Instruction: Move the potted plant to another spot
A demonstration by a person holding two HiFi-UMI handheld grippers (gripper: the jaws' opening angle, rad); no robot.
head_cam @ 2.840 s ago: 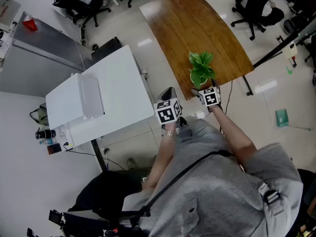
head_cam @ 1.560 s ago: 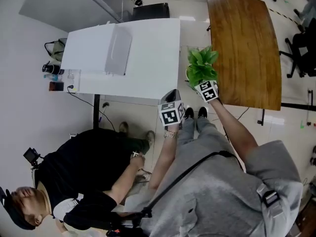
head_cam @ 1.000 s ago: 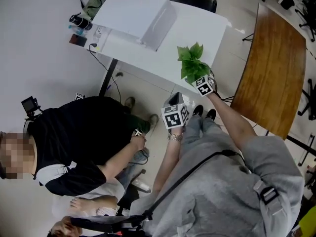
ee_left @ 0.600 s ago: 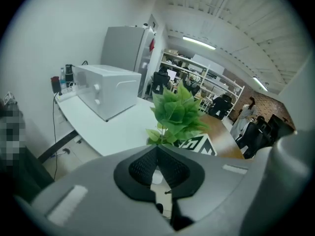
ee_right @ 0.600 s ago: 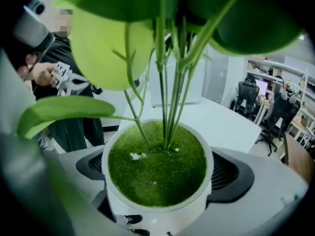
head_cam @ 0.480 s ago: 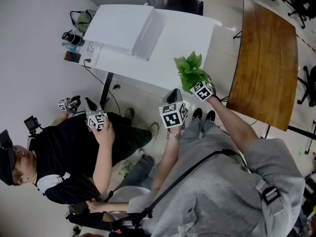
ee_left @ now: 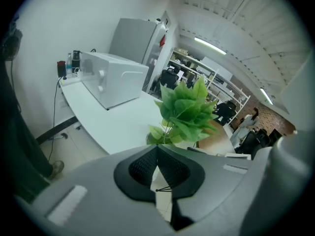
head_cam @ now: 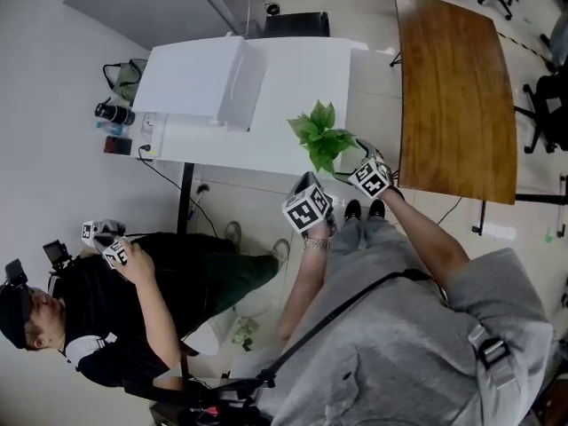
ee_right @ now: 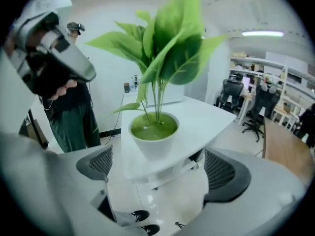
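Note:
The potted plant (head_cam: 318, 138), green leaves in a small white pot (ee_right: 153, 132), stands on the near right corner of the white table (head_cam: 284, 78). My right gripper (ee_right: 158, 168) is open just short of the pot. Its mesh pads (ee_right: 94, 164) sit wide on either side and touch nothing. In the head view the right gripper (head_cam: 361, 169) is right behind the plant. My left gripper (ee_left: 157, 154) is shut on nothing and hovers off the table's edge, with the plant (ee_left: 187, 109) ahead of it. In the head view the left gripper (head_cam: 306, 193) is beside the right one.
A white box-shaped appliance (head_cam: 200, 82) fills the white table's left half, with small gadgets (head_cam: 111, 127) at its end. A wooden table (head_cam: 453, 87) stands to the right. Another person in black (head_cam: 106, 327) sits lower left holding grippers (head_cam: 105, 242). Office chairs stand beyond.
My right gripper carried the plant from the wooden table to the white table's corner. The pot now rests there and the jaws stand open around it. The left gripper stayed shut alongside.

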